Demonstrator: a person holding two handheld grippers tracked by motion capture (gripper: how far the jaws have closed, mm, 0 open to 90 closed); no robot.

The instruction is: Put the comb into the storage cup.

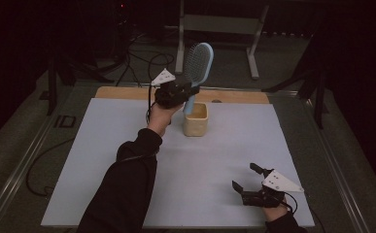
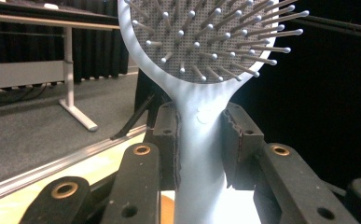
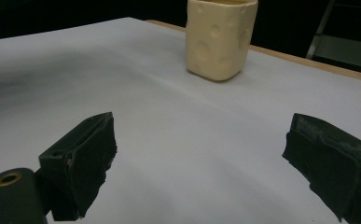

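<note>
My left gripper is shut on the handle of a light blue hairbrush, held upright over a cream, square cup at the table's far middle. The handle's lower end dips toward the cup's mouth. In the left gripper view the pads clamp the brush's handle just below its bristled head. My right gripper rests low near the front right of the table, open, with nothing between its pads. The cup stands well ahead of it.
A white sheet covers the table, with a wooden strip along the far edge. Beyond the table are a metal frame and cables on the floor. The person's left forearm crosses the table's left middle.
</note>
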